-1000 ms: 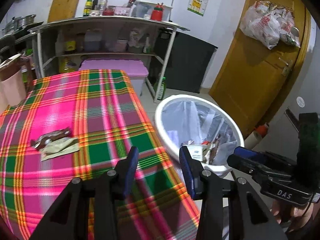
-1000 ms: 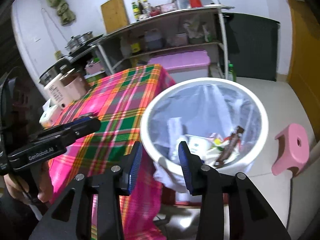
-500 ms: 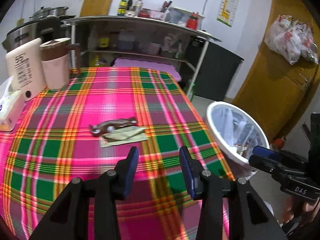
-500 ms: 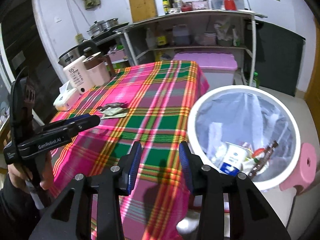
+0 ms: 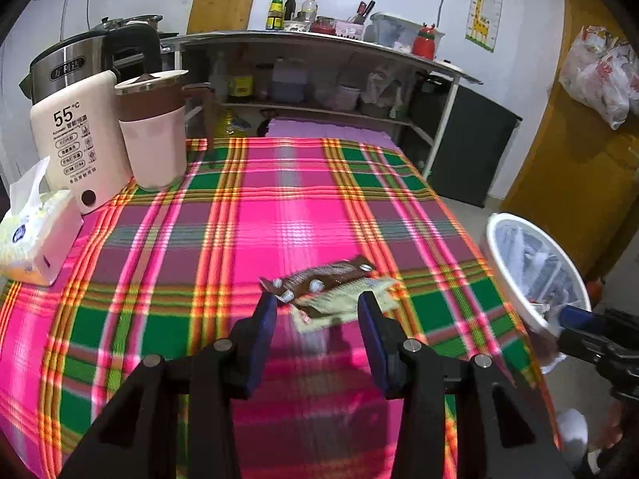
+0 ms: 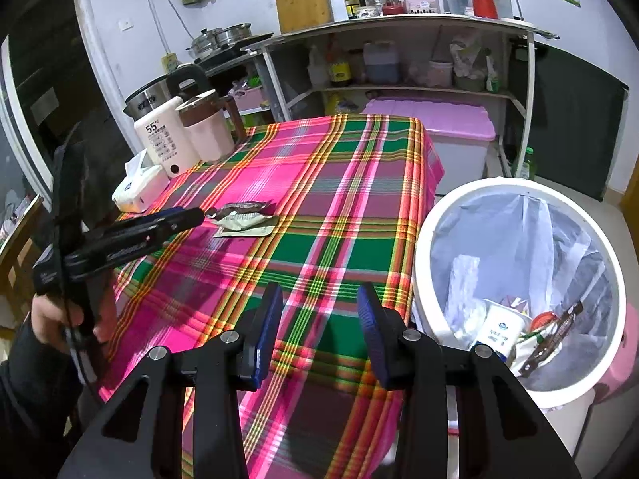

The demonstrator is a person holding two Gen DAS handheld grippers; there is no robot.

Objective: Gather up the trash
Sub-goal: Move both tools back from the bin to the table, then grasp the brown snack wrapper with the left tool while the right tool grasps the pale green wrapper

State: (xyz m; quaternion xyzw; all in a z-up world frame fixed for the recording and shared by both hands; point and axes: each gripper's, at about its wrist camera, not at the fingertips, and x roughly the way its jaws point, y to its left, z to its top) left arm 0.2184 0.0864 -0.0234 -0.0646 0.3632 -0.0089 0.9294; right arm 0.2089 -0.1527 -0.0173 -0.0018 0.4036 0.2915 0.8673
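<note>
The left gripper [image 5: 317, 311] is hovering with its jaws standing apart and nothing between them, pointing down at the brown wrapper [image 5: 327, 277] and the pale green packet [image 5: 343, 303], which are lying overlapped on the plaid tablecloth [image 5: 199, 239] just beyond its fingertips. The right gripper [image 6: 319, 311] is hanging over the tablecloth's near edge beside the white trash bin [image 6: 423, 279], its jaws likewise apart and empty. The bin is standing off the tablecloth's right side, holding a cup, wrappers and other litter inside its clear liner.
</note>
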